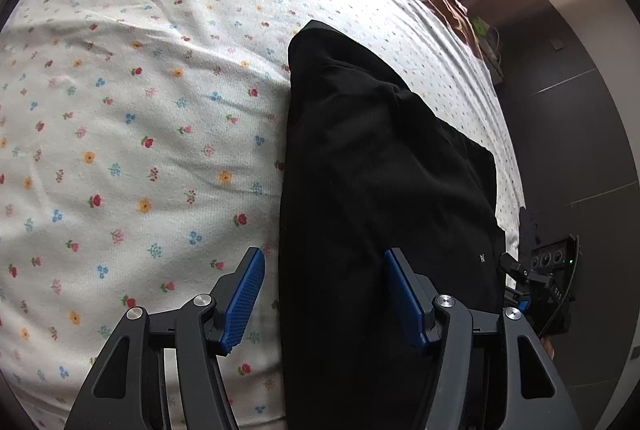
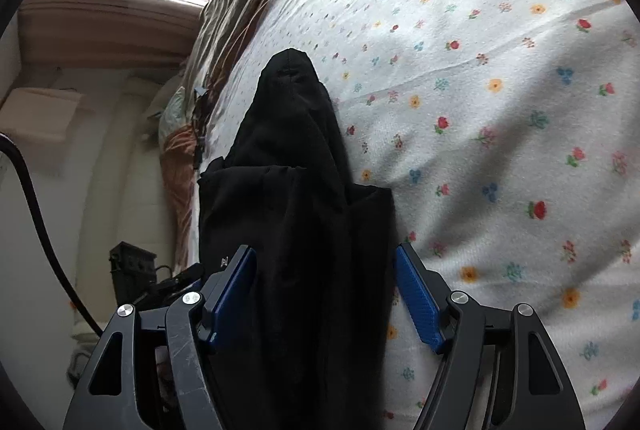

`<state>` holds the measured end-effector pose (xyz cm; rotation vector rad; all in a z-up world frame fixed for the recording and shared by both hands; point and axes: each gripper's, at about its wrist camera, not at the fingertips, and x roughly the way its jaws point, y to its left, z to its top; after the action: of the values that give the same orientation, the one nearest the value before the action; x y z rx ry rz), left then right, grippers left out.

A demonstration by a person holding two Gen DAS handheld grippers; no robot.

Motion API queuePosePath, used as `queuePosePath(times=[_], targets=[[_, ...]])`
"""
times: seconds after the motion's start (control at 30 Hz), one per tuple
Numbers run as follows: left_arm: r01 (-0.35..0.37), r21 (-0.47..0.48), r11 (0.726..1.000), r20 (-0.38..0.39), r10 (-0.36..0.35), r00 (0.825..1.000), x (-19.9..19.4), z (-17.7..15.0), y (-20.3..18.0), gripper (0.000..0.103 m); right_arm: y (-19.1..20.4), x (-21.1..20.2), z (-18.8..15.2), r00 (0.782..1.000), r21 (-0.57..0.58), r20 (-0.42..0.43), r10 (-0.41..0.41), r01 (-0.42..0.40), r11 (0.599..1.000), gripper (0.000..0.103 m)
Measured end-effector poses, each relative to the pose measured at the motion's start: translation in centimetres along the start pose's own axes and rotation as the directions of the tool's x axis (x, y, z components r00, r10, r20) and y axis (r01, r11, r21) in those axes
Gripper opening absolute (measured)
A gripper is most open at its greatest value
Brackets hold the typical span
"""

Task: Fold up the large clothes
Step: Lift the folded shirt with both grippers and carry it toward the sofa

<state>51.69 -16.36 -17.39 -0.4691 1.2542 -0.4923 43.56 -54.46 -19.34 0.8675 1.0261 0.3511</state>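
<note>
Garment edges lie between both open tongs on sheet.

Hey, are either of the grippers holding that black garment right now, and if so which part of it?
Nothing is held. The left gripper and the right gripper are both open over the black garment on the floral sheet.
</note>
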Motion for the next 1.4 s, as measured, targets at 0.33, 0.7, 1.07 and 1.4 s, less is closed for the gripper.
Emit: queuePosePath(times=[0.33,0.7,1.07,1.4], targets=[[0.06,-0.017,0.998,0.004,-0.06,0.998,2.0,0.8,0.3,0.063,0.6,3.1,2.4,0.993,-0.04,-0.09,0.07,-0.074,0.996,0.061],[0.063,-0.003,0.998,0.031,-0.063,0.998,0.7,0.8,-0.6,0.041,3.3,2.0,1.5,0.997,-0.091,-0.026,0.069,-0.071,0.993,0.016],[0.135,0.035,0.99,0.115,-0.139,0.984,-5.1,-1.1,-1.7,0.029,11.8,-2.3,-0.8,0.995,-0.232,0.045,0.087,-0.074,0.97,0.015],[0.212,0.073,0.975,0.246,-0.223,0.943,-13.5,-3.4,-1.7,0.028,19.4,-5.7,-3.9,0.99,-0.362,0.072,0.122,-0.088,0.928,0.015]])
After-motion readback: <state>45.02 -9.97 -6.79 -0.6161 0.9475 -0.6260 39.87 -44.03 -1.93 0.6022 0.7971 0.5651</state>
